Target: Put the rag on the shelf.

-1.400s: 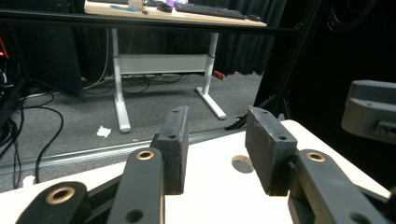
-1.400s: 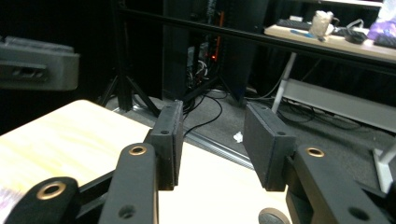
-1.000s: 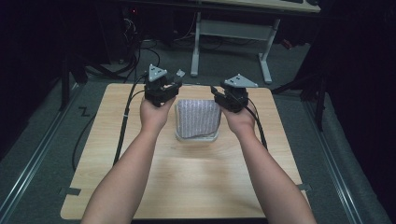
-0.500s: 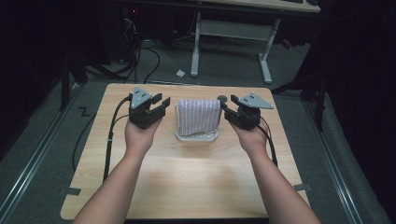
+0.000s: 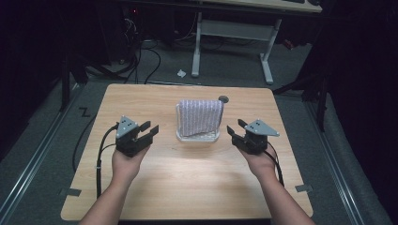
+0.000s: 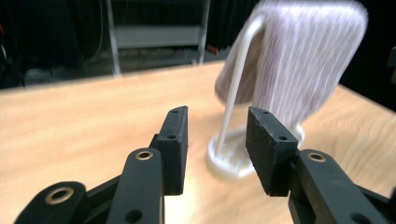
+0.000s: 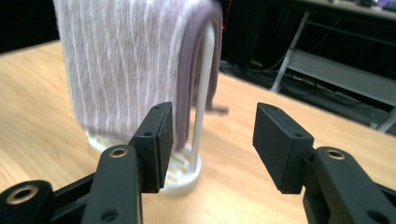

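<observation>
Two grippers, left gripper (image 5: 149, 131) and right gripper (image 5: 236, 130), gape empty beside the upright striped towel (image 5: 200, 116), draped left-to-right over its white rack (image 5: 197, 136).

Ribbed cloth towel (image 5: 201, 116), white plastic rack (image 7: 198, 121), wood-grain table (image 5: 187, 173)

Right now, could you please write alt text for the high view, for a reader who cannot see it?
A striped cloth hangs over a white rack at the middle of a wooden table. A person's hands hold the left tool and the right tool, both open and empty, at either side of the rack and apart from it.
</observation>
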`<state>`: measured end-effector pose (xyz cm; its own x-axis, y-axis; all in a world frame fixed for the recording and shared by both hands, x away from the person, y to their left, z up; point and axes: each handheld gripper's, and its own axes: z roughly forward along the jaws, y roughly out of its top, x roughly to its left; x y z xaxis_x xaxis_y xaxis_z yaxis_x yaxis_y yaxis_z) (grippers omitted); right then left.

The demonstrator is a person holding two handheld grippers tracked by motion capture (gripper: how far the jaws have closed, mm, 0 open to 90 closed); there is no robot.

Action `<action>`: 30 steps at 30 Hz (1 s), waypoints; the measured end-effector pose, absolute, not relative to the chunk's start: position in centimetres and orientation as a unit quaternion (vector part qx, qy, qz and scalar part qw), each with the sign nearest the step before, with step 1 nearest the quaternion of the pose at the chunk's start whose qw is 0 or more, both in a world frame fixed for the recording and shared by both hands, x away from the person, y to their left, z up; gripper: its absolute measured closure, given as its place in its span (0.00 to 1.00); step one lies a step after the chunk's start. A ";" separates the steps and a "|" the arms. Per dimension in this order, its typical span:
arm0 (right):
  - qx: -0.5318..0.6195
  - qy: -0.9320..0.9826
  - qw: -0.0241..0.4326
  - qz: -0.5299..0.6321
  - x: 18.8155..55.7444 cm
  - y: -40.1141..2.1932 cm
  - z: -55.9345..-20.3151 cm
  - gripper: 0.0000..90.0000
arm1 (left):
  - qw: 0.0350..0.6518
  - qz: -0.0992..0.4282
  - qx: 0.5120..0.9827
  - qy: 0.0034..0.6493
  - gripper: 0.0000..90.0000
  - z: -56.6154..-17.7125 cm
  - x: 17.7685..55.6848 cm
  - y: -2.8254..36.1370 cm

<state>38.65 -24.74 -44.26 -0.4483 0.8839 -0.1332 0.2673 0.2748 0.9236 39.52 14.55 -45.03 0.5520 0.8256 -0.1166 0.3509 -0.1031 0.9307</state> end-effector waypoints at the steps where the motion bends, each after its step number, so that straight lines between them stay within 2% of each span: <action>1: 0.396 0.726 0.347 0.442 38.5 -24.7 -44.8 0.54 | 0.521 0.218 0.711 0.420 0.66 -45.7 39.5 14.7; 7: 0.406 0.749 0.321 0.413 37.3 -24.8 -48.1 0.52 | 0.477 0.187 0.744 0.429 0.64 -49.5 38.3 14.4; 11: 0.419 0.762 0.292 0.398 35.2 -25.1 -50.4 0.48 | 0.475 0.137 0.758 0.426 0.61 -52.1 34.9 13.7; 12: 0.424 0.761 0.287 0.398 34.2 -25.4 -51.0 0.47 | 0.472 0.135 0.764 0.418 0.60 -52.6 33.7 13.5; 14: 0.442 0.747 0.276 0.412 31.7 -26.4 -52.3 0.53 | 0.444 0.128 0.791 0.401 0.60 -52.4 32.2 13.0; 15: 0.443 0.755 0.259 0.408 31.1 -26.6 -52.4 0.46 | 0.447 0.132 0.795 0.388 0.56 -52.3 31.5 13.0; 16: 0.439 0.764 0.250 0.401 30.5 -26.7 -52.3 0.45 | 0.447 0.150 0.795 0.382 0.55 -52.3 30.8 13.2; 17: 0.438 0.762 0.265 0.397 29.7 -26.9 -52.3 0.49 | 0.443 0.154 0.796 0.382 0.56 -52.6 30.4 13.2; 20: 0.451 0.756 0.253 0.402 28.7 -27.3 -52.4 0.49 | 0.435 0.150 0.798 0.390 0.56 -52.9 30.7 13.5; 23: 0.445 0.759 0.261 0.397 29.3 -27.1 -52.5 0.48 | 0.447 0.138 0.785 0.407 0.55 -53.0 31.4 13.8; 25: 0.453 0.757 0.249 0.400 29.9 -27.0 -52.8 0.48 | 0.454 0.126 0.780 0.412 0.54 -53.0 31.5 13.9; 30: 0.447 0.766 0.245 0.391 30.0 -26.6 -53.3 0.48 | 0.452 0.129 0.780 0.414 0.54 -53.1 31.6 14.2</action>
<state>30.02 -26.64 -53.26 -0.4806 0.8766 -0.0261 0.4925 0.2944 0.8190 31.56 14.24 -53.11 0.6234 0.7623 -0.1737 0.5301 -0.2488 0.8106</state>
